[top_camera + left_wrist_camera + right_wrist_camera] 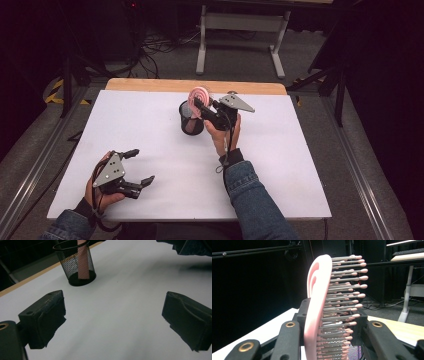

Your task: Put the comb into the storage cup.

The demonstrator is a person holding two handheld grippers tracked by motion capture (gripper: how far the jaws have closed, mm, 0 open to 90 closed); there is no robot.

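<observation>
Right gripper [200, 106] is up at the black wire-mesh pencil cup [191, 120], and it's got a firm clamp on the pink plastic hairbrush [198, 95]. In the right gripper view the two black jaws press in on the brush head from both sides, one against the smooth pink back, the other into the rows of grey bristles with pink ball tips. The brush [329, 307] stands nearly upright there, leaning slightly. From the high view its round pink head sits just above the cup's rim at the far side, and the handle goes down inside: in the left gripper view a pink strip shows through the mesh of the cup [75, 263], reaching to the cup's floor or close to it. I can't tell if it touches.

The cup stands upright on the white table top [280, 165], toward the far edge, near the bare wooden strip [150, 84] behind it.

Left gripper [141, 166] sits well apart from the cup, on the near side and to its left, low over the white surface. Jaws spread wide, nothing between them, just bare table in the gap. Denim sleeves [252, 195] on both forearms.
</observation>
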